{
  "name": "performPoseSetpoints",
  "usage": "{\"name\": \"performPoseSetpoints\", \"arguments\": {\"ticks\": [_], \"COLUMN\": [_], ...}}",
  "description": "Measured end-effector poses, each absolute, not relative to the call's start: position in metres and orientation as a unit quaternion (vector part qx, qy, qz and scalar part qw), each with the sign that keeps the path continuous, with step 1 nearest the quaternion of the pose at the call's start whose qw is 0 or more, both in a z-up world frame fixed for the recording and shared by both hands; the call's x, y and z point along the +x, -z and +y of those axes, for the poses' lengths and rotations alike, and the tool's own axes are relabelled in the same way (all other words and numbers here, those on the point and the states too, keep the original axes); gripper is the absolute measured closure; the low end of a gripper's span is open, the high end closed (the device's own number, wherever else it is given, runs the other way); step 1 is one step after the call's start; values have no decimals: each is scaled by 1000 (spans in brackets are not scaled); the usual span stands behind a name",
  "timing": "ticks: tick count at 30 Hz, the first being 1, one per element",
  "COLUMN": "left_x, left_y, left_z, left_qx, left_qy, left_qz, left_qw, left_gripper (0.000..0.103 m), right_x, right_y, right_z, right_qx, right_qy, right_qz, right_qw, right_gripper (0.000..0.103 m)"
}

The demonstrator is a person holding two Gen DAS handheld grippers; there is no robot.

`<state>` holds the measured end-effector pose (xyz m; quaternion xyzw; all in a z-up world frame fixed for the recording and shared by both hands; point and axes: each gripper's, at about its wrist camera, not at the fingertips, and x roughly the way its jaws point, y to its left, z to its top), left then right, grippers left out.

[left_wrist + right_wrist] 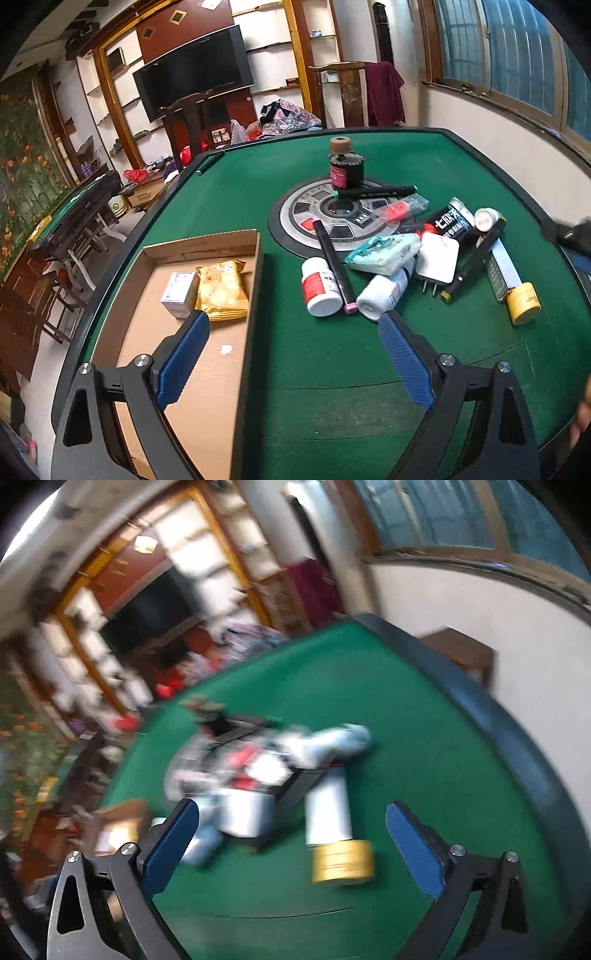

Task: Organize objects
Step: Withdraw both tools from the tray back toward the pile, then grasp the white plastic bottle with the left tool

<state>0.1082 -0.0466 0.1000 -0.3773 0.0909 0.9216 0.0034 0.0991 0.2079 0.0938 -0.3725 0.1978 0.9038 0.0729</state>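
On the green table [229, 192] a cardboard tray [207, 240] holds two things: one white box [180, 293] and one yellow snack packet [222, 290]. The pile to its right includes two white pill bottles [320, 287], lying on their sides, and three dark markers; the nearest marker [334, 266] runs lengthwise away from the camera, pink cap nearest. The left gripper [293, 325] and right gripper [291, 814] both gape wide, holding nothing.

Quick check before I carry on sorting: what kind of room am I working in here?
Most likely a home living room used for mahjong. The work surface is a green felt mahjong table with a central control dial; a flat-screen TV hangs on a shelved wall unit, and a second game table stands behind.
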Motion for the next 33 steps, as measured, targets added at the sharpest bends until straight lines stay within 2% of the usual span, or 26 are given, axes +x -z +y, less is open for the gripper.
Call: {"name": "performPoseSetpoints", "arguments": {"ticks": [6,14,22,26,28,30,33], "left_x": [108,88,58,48,45,41,39], "left_y": [-94,-76,-62,-53,-49,-49,-51], "left_z": [-40,-48,-43,-30,-24,-18,-18], "left_qx": [-386,-433,-443,-448,-451,-452,-449], "left_qy": [-917,-900,-891,-885,-881,-878,-878], "left_qz": [101,38,35,69,75,72,66], "left_qw": [8,47,94,109,126,142,153], "left_gripper": [11,11,11,11,13,20,20], "right_x": [73,60,82,84,84,83,82], "right_y": [-29,-30,-37,-41,-41,-41,-41], "right_z": [265,242,237,239,237,234,233], "right_qx": [-480,-491,-435,-435,-435,-435,-435], "right_qy": [-836,-847,-875,-875,-875,-875,-875], "right_qz": [195,99,108,108,108,108,109], "right_qw": [180,177,182,183,183,184,184], "right_gripper": [0,0,0,0,0,0,0]}}
